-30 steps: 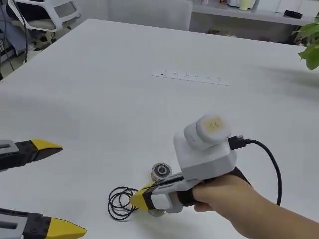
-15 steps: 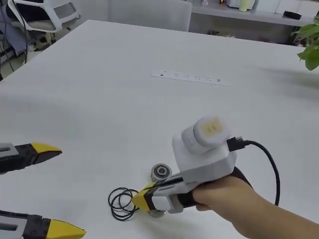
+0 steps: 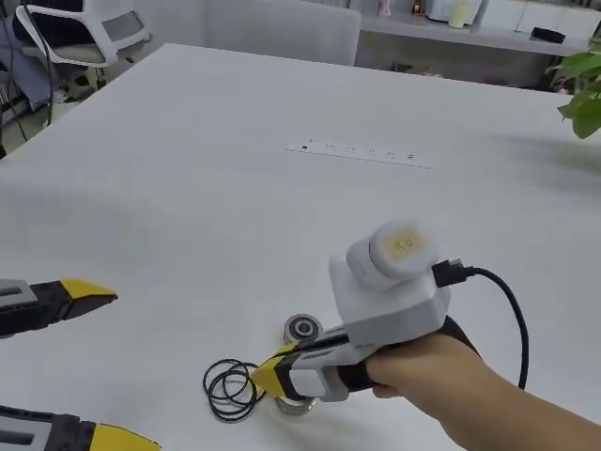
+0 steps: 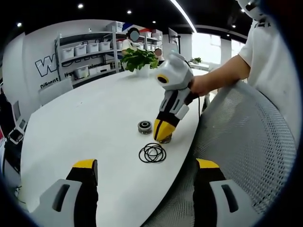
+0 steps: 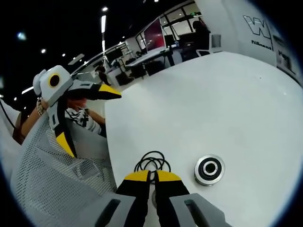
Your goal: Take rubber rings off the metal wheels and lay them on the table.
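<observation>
A small pile of black rubber rings (image 3: 228, 387) (image 4: 152, 152) (image 5: 152, 161) lies flat on the white table (image 3: 235, 207) near its front edge. One metal wheel (image 3: 302, 328) (image 4: 145, 126) (image 5: 209, 169) stands free just right of the rings. A second wheel (image 3: 294, 404) (image 4: 165, 139) sits under the tips of my right gripper (image 3: 268, 376) (image 5: 150, 177) (image 4: 163, 130). Its yellow jaws are shut, and whether anything is pinched between them is hidden. My left gripper (image 3: 134, 369) (image 4: 146, 172) hovers wide open left of the rings, apart from them.
A white power strip (image 3: 357, 150) lies across the far middle of the table. An office chair (image 3: 75, 28) stands past the far left corner and a green plant (image 3: 582, 85) at the right edge. A mesh chair back (image 4: 246, 142) is close to the table's front edge.
The head camera has shifted slightly. The right gripper stays at the near wheel with its jaws together. Rings and free wheel lie where they were.
</observation>
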